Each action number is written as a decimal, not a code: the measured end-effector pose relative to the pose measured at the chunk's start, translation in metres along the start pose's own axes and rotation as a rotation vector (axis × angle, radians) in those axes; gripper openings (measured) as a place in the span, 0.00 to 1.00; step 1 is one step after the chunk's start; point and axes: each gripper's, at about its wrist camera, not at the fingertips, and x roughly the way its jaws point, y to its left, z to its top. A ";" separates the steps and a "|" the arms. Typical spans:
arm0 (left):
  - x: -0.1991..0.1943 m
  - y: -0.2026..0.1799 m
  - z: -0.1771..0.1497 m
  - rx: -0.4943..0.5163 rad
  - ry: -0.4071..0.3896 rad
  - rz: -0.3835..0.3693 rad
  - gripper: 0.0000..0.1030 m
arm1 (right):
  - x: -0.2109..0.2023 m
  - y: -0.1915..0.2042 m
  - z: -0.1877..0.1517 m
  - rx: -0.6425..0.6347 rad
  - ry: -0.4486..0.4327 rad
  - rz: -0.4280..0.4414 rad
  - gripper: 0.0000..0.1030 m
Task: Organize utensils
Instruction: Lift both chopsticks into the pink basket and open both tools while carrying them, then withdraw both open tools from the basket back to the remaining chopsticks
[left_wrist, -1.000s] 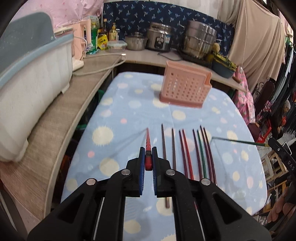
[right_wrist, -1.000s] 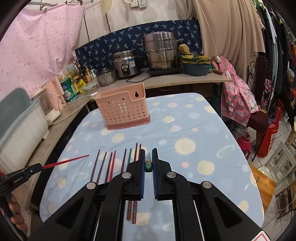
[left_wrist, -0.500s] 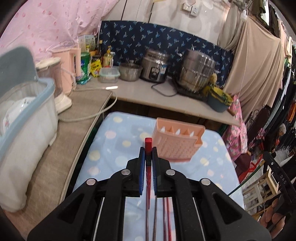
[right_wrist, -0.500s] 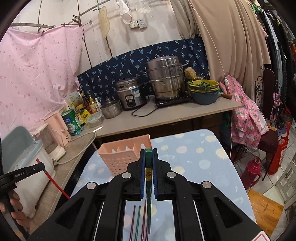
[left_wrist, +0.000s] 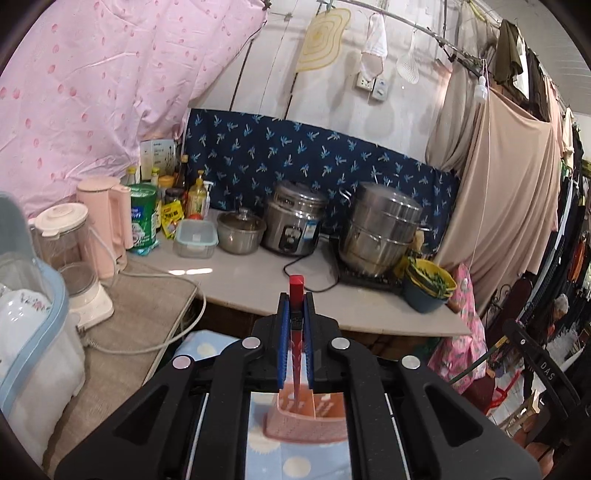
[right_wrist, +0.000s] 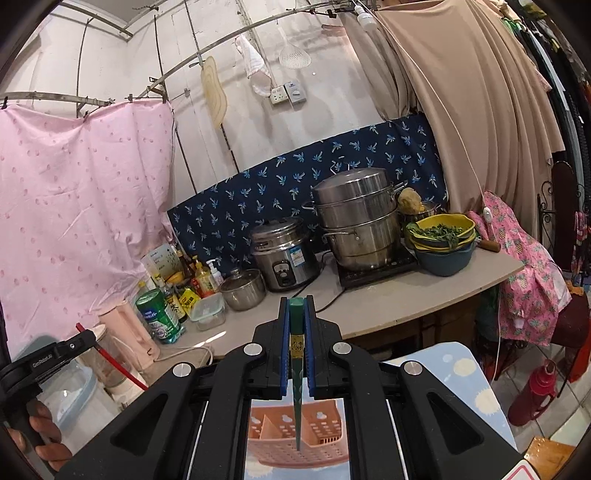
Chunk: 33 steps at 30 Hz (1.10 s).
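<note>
Red chopstick (left_wrist: 296, 295): pinched near its thick end between the blue pads of the left hand-held gripper (left_wrist: 296, 321), hanging steeply tip-down, its point over or just inside the near part of the pink utensil holder (left_wrist: 306, 424).
Green chopstick (right_wrist: 296, 325): clamped the same way in the right hand-held gripper (right_wrist: 296, 332), tip hanging above the holder's perforated wall (right_wrist: 295, 439); whether it is over an opening or over the rim I cannot tell.
Pink holder: stands on the blue dotted cloth of the surface (left_wrist: 207, 343), low in both views; dividers split it into compartments.
Grip state: both jaws closed on their chopsticks, each held at one narrow spot.
Step in hand: judged to be lining both sticks over the holder before lowering and releasing.
Risk, swing: a single pinch point lets a long stick pivot, so a quick move could swing the tip off the opening.
Risk, snag: a tip that meets a divider or a wall hole could catch and tip the light holder.
Risk, clash: both grippers close in on one small basket and could knock together.
Risk, early release: letting go too high may bounce a stick out onto the cloth.
</note>
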 end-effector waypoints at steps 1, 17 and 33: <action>0.006 -0.001 0.001 0.002 -0.004 0.006 0.07 | 0.008 0.001 0.000 -0.007 0.004 -0.010 0.07; 0.099 0.023 -0.067 -0.008 0.156 0.036 0.07 | 0.099 -0.029 -0.083 -0.017 0.205 -0.084 0.07; 0.030 0.026 -0.089 0.057 0.135 0.122 0.48 | -0.002 -0.010 -0.100 -0.075 0.133 -0.092 0.53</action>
